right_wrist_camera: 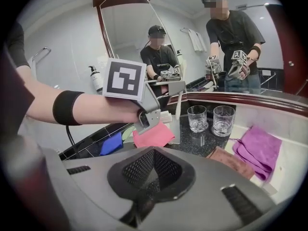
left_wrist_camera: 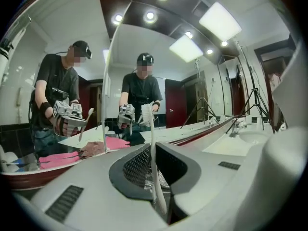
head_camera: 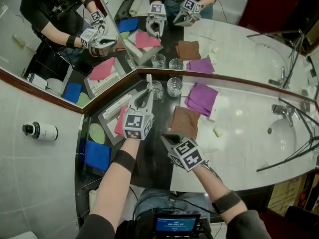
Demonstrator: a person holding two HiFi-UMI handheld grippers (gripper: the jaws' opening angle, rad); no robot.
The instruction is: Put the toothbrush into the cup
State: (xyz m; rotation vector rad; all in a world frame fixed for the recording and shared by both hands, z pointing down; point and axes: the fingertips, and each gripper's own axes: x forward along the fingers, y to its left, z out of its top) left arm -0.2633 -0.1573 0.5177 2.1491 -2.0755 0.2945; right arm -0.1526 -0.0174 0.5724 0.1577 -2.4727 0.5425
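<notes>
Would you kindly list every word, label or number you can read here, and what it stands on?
No text here is legible.
Bottle label: any print too small to read.
Blue screen at the bottom of the head view: text too blurred.
Marker cubes: square patterns only, no letters.

Just beside the left clear glass tumbler (head_camera: 155, 90), the white plastic toothbrush (head_camera: 148, 78) loses its lower handle behind the left gripper (head_camera: 145, 96). Well right of that tumbler, the white oval basin (head_camera: 286, 133) runs off the edge.
</notes>
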